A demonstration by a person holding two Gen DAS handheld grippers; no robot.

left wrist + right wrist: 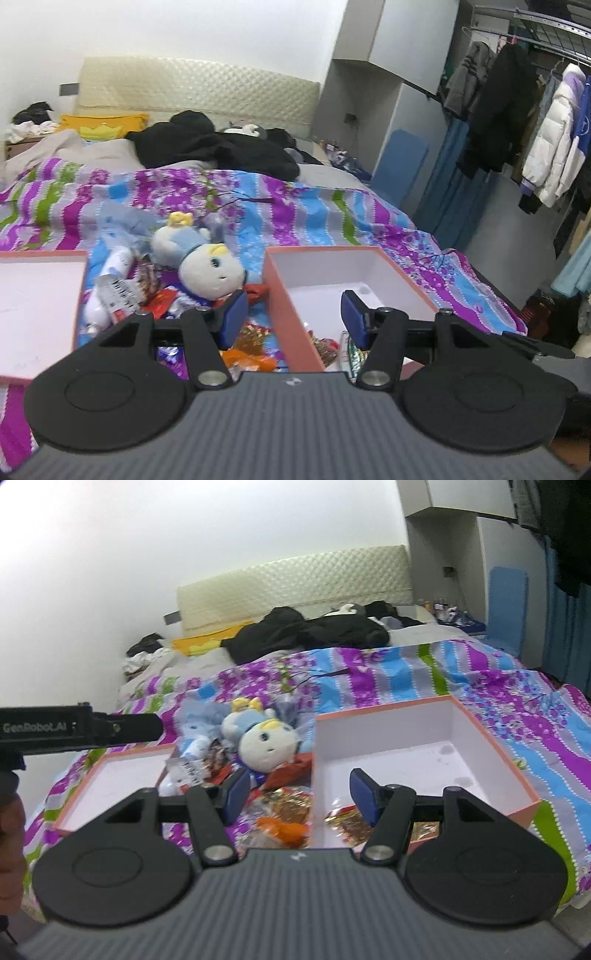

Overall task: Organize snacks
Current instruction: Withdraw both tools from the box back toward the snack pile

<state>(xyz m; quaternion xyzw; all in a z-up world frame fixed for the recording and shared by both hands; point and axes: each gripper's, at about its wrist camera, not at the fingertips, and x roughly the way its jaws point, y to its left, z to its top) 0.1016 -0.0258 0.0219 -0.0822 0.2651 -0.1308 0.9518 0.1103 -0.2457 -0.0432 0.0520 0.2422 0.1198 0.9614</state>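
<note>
Patterned bedspread point(424, 679): plush toy point(266, 744) between pink boxes point(491, 753).

Plush doll point(207, 264) on quilt point(314, 214) — black clothes point(210, 146) behind.

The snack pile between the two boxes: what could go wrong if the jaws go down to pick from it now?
1. The plush toy lies on the snack pile, so the jaws may catch the toy instead of a packet.
2. The packets overlap, so one grasp may drag several.
3. The right box sits on the soft blanket, and a push on its wall may tip or shift it.
</note>
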